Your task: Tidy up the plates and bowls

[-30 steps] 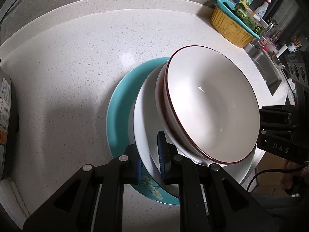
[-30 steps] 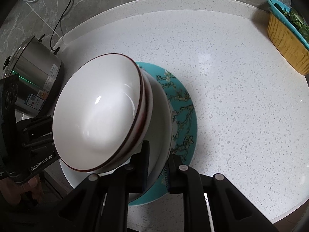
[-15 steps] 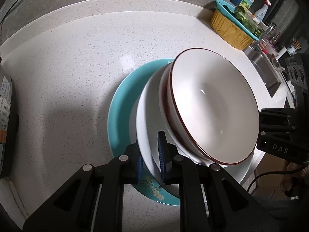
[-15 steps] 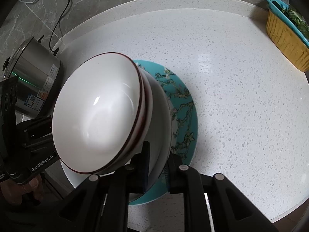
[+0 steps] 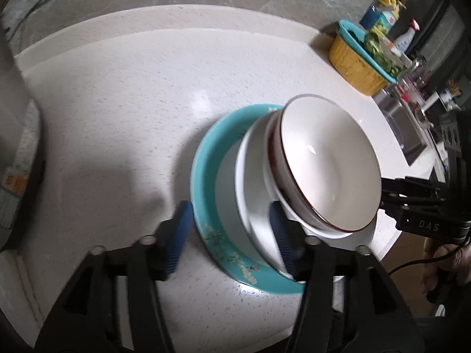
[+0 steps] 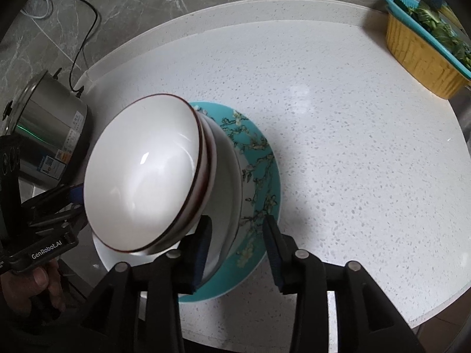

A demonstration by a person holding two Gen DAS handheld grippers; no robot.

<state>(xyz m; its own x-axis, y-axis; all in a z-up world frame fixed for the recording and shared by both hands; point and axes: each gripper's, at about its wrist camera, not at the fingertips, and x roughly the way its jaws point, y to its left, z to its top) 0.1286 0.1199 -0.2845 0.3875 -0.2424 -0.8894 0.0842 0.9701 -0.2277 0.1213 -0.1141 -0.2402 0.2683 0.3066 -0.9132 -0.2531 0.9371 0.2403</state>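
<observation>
A stack stands on the white speckled counter [image 5: 117,117]: a teal floral plate [image 5: 206,176] at the bottom, a white plate [image 5: 253,206] on it, and white bowls with a brown rim [image 5: 326,161] on top. The same stack shows in the right wrist view: teal plate [image 6: 262,170], white plate [image 6: 229,176], bowls [image 6: 141,176]. My left gripper [image 5: 229,235] is open, its blue pads either side of the plates' near rim. My right gripper [image 6: 238,250] is open, its pads straddling the plates' rim from the opposite side.
A yellow basket with a teal colander of greens [image 5: 356,64] stands at the back right, also in the right wrist view [image 6: 424,56]. A steel cooker [image 6: 50,135] with a cord stands at the left. A sink [image 5: 403,129] lies beyond the counter's right edge.
Both grippers have opened and let go of the plates' rims. The stack now rests on the counter, and the left view has pulled back a little.
</observation>
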